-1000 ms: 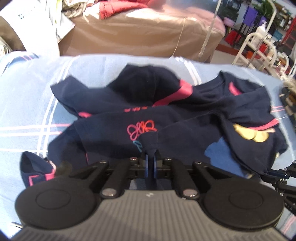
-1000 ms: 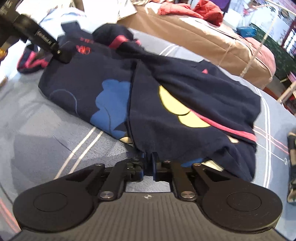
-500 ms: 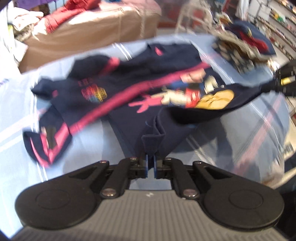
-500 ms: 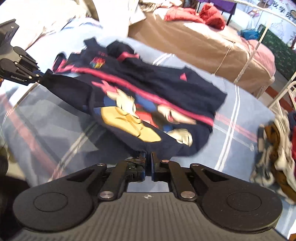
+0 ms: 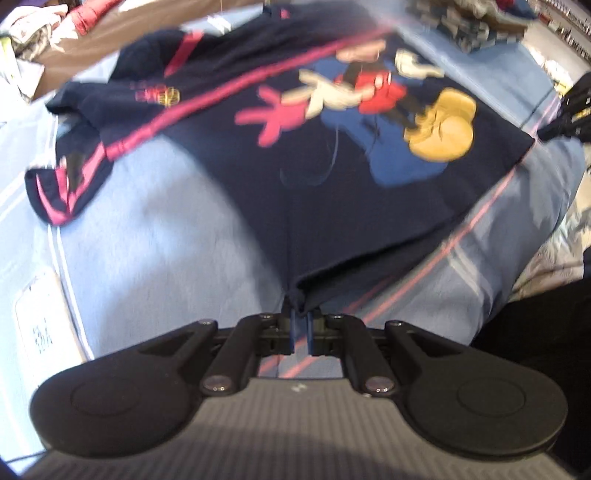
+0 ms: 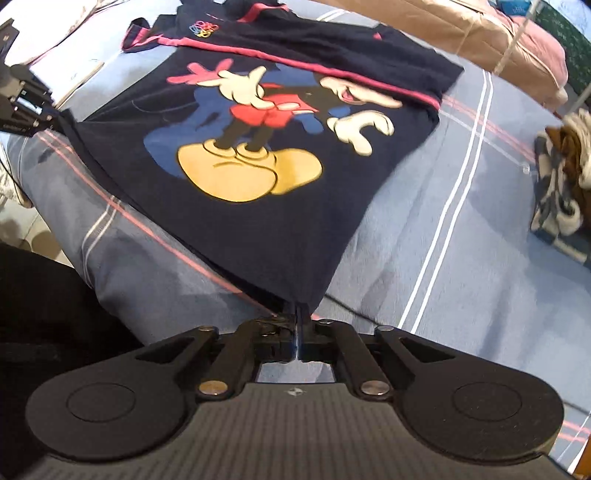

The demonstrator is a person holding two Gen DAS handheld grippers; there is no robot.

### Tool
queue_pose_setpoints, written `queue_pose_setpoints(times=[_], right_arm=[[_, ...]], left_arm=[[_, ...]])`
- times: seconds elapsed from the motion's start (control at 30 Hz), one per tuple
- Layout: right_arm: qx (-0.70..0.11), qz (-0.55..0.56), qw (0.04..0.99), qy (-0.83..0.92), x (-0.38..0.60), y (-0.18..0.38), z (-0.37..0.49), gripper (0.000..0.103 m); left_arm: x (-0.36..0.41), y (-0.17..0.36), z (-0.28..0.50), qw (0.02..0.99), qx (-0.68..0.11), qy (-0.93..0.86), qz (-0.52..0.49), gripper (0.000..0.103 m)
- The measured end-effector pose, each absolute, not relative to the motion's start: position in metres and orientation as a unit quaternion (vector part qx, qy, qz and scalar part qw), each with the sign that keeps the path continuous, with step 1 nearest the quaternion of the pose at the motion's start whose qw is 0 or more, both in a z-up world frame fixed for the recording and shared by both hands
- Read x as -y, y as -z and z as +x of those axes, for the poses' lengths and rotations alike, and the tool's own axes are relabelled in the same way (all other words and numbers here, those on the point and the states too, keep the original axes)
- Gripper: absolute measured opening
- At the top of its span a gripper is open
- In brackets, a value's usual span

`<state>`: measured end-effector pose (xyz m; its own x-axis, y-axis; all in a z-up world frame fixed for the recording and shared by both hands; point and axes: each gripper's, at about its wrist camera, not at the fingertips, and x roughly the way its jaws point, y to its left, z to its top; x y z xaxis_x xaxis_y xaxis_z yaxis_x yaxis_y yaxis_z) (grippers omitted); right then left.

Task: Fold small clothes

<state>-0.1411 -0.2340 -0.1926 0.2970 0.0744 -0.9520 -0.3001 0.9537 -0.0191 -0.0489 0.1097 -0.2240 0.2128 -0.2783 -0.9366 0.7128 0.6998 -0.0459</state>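
A small navy T-shirt (image 5: 295, 177) with a cartoon mouse print and pink stripes lies spread front-up on a light blue striped bedsheet (image 5: 147, 240). It also shows in the right wrist view (image 6: 258, 206). My left gripper (image 5: 300, 325) is shut on one bottom hem corner of the shirt. My right gripper (image 6: 298, 332) is shut on the other bottom hem corner. The hem is pulled taut between them near the bed's front edge. The left gripper shows at the left edge of the right wrist view (image 6: 26, 110).
A pile of other clothes (image 6: 561, 177) lies on the bed to the right. A brown-covered bed (image 6: 443, 26) stands behind. A white paper (image 5: 40, 325) lies on the sheet at the left. The bed's front edge (image 6: 74, 236) drops off close to me.
Both grippers have pulled the shirt toward the bed's front edge and spread it out. It was crumpled a second ago and now lies flat with the print up.
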Motion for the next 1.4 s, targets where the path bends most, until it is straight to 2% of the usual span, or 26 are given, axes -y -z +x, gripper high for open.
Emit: queue_pose_setpoints(times=[0.13,0.2,0.23,0.3,0.37,0.5,0.53,0.57,0.6,0.63,0.7,0.77,0.9,1.17,1.4], right_arm=[[-0.583,-0.098,0.797,-0.124,0.232,0.199,-0.147,0.0],[-0.578,-0.107,0.799,-0.126,0.23,0.194,-0.157,0.009],[-0.579,-0.107,0.798,-0.126,0.231,0.192,-0.159,0.012],[-0.585,-0.098,0.796,-0.12,0.235,0.189,-0.162,0.029],[-0.58,-0.092,0.801,-0.116,0.238,0.181,-0.163,0.033],[-0.556,-0.075,0.82,-0.11,0.241,0.154,-0.15,0.043],[-0.546,-0.068,0.828,-0.11,0.242,0.146,-0.143,0.046],[-0.536,-0.062,0.835,-0.111,0.242,0.137,-0.135,0.057],[-0.525,-0.056,0.842,-0.112,0.243,0.128,-0.127,0.074],[-0.513,-0.049,0.849,-0.114,0.243,0.119,-0.118,0.081],[-0.487,-0.04,0.864,-0.125,0.24,0.103,-0.1,0.089],[-0.469,-0.029,0.872,-0.137,0.236,0.095,-0.08,0.091],[-0.456,-0.014,0.879,-0.139,0.228,0.097,-0.043,0.091],[-0.465,0.0,0.878,-0.112,0.198,0.117,0.011,0.091],[-0.485,0.018,0.869,-0.091,0.171,0.129,0.034,0.091]], left_arm=[[-0.117,0.237,-0.057,0.746,-0.543,0.319,0.218,0.006],[-0.12,0.235,-0.062,0.751,-0.543,0.31,0.212,0.01],[-0.121,0.231,-0.065,0.754,-0.543,0.305,0.208,0.015],[-0.123,0.224,-0.072,0.759,-0.543,0.296,0.2,0.028],[-0.121,0.217,-0.074,0.764,-0.551,0.279,0.189,0.052],[-0.106,0.188,-0.071,0.794,-0.523,0.264,0.164,0.065],[-0.098,0.181,-0.067,0.8,-0.513,0.262,0.166,0.072],[-0.091,0.174,-0.063,0.807,-0.502,0.261,0.167,0.08],[-0.084,0.167,-0.059,0.815,-0.491,0.259,0.166,0.083],[-0.078,0.159,-0.054,0.823,-0.481,0.255,0.163,0.087],[-0.069,0.147,-0.041,0.837,-0.468,0.242,0.149,0.089],[-0.065,0.139,-0.026,0.849,-0.461,0.223,0.13,0.089],[-0.071,0.143,0.01,0.864,-0.46,0.171,0.113,0.088],[-0.101,0.183,0.111,0.876,-0.461,0.108,0.091,0.073],[-0.118,0.208,0.196,0.885,-0.45,0.099,0.066,0.071]])
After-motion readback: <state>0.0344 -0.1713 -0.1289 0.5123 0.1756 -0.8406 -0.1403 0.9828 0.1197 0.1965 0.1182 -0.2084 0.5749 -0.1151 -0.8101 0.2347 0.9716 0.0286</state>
